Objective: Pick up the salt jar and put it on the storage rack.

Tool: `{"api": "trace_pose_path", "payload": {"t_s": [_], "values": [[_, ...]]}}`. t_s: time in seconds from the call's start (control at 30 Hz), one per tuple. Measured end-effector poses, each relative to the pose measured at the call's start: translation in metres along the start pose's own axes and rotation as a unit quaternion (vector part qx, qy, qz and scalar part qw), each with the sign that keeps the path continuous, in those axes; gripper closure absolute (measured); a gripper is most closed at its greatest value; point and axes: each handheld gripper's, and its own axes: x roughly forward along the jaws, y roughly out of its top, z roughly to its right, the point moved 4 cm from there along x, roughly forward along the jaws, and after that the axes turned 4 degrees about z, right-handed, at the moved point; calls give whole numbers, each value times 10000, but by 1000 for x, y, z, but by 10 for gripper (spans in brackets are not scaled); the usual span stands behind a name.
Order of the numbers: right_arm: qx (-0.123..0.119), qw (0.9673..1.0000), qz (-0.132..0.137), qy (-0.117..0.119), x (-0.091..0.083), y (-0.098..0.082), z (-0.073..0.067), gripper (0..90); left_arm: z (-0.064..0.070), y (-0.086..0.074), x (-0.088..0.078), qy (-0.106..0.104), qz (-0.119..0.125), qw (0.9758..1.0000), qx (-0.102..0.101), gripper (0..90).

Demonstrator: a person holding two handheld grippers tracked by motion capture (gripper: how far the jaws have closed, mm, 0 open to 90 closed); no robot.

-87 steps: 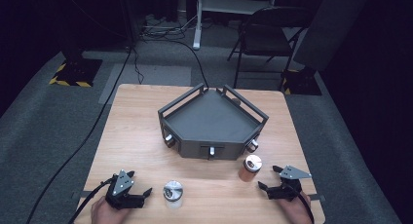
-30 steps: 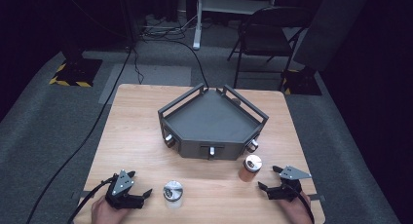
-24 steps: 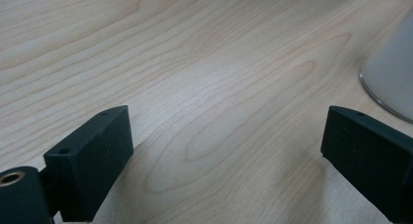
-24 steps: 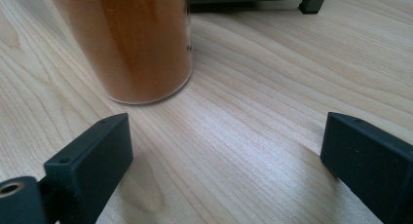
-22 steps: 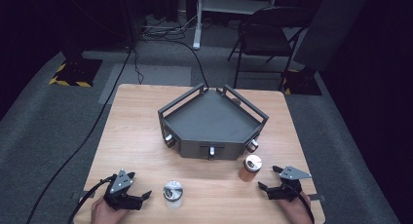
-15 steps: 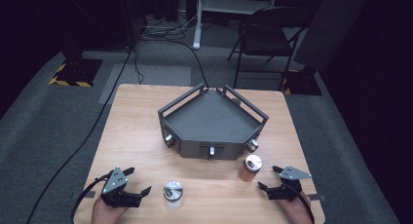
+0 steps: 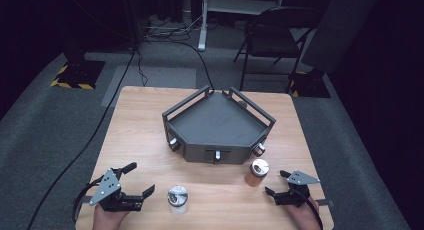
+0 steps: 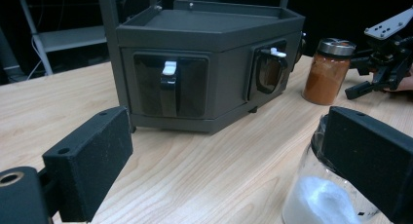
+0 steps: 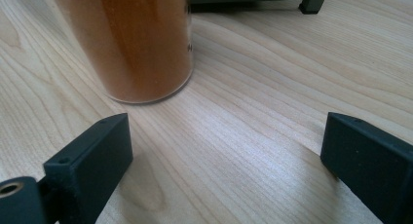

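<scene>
Both pairs of jaws are standing wide apart and gripping nothing. The left gripper [image 7: 134, 181] is lying low at the near left corner of the wooden table [image 7: 135, 135], its jaws opening toward the clear jar of white powder [image 7: 177, 200] just to its right. In the left gripper view that jar [image 8: 319, 197] is sitting partly behind the right-hand jaw; whether jaw and glass are touching cannot be told. The right gripper [image 7: 278, 184] is resting at the near right, pointing toward the jar of orange-brown spice [image 7: 256, 172], which is standing near it under a silver lid. In the right gripper view the spice jar [image 9: 134, 41] is showing beyond the jaws and apart from both, with bare wood between them.

Farther off, at the middle of the table, the dark angular rack [image 7: 218, 126] is sitting with its flat top bare and small lidded jars tucked in its side pockets.

Judged from this layout, the work is only beginning: both jars are resting on the wood, neither is grasped or lifted, and each gripper is merely being lined up on its own jar. Closing, lifting and placing all remain to be done.
</scene>
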Motion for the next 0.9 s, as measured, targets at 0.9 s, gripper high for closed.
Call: {"api": "trace_pose_path", "payload": {"t_s": [0.9], "values": [[30,9999,1,-102,1,0,-3,44,35,24,60,-1090,8,9933,385,41]]}}
